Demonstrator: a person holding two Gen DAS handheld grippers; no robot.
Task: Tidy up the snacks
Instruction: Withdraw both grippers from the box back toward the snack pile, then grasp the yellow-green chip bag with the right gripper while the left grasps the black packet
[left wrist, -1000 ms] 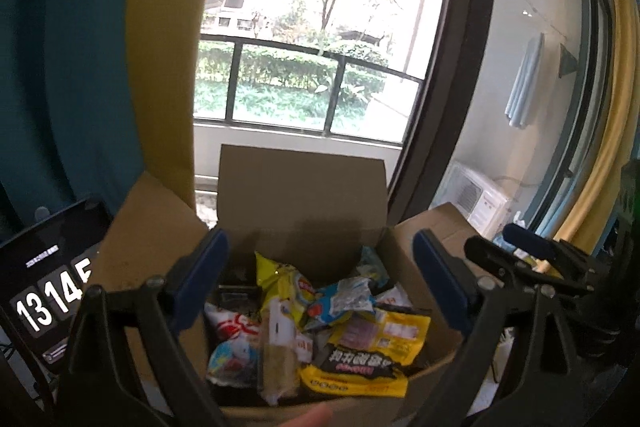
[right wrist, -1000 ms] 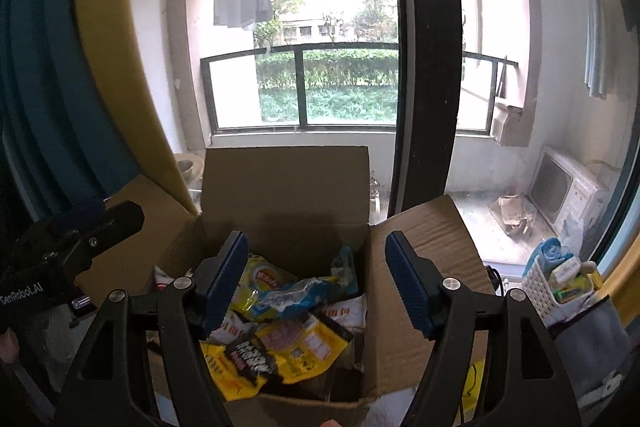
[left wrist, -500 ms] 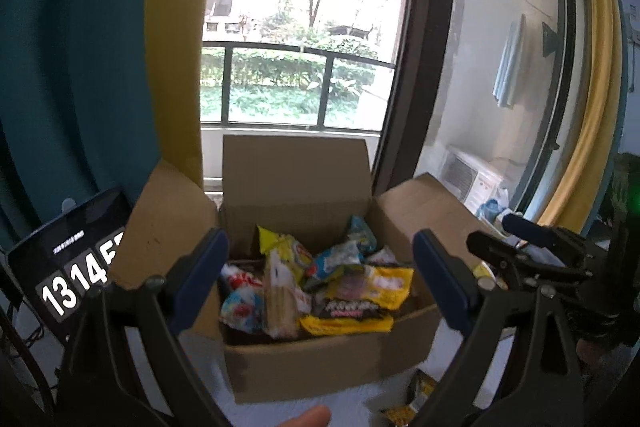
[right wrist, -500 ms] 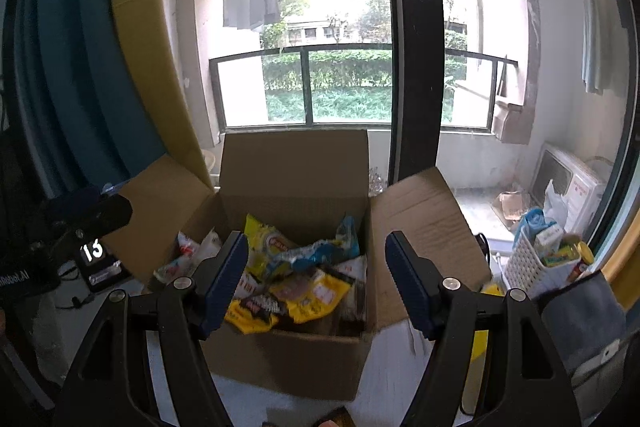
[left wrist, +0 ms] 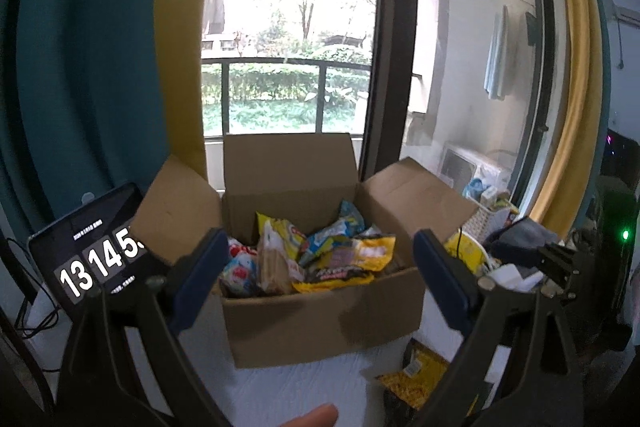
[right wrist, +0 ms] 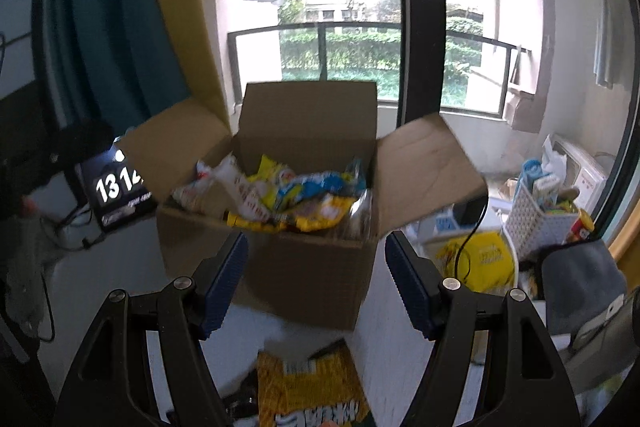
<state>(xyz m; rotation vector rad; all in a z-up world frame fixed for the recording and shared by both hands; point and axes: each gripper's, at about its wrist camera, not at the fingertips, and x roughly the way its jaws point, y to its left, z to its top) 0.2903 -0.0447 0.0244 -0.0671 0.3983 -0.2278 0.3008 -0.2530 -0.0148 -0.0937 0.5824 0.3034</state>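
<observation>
An open cardboard box [left wrist: 320, 323] stands on a white surface, flaps spread, full of mixed snack packets [left wrist: 320, 251]. It also shows in the right wrist view [right wrist: 304, 267], with its snack packets [right wrist: 288, 199] piled inside. A yellow and black snack packet [right wrist: 308, 387] lies on the surface in front of the box, just below my right gripper [right wrist: 316, 283]; it also shows in the left wrist view [left wrist: 416, 375]. My left gripper [left wrist: 316, 279] is open and empty, held back from the box front. My right gripper is open and empty too.
A dark tablet showing a clock [left wrist: 88, 259] stands left of the box, with cables by it. A white basket of items [right wrist: 540, 215], a yellow bag [right wrist: 476, 259] and a grey cloth [right wrist: 580, 279] crowd the right side. A balcony window is behind.
Both grippers have pulled back and up from over the box. The box front and the packet on the surface have come into view. Both stay open.
</observation>
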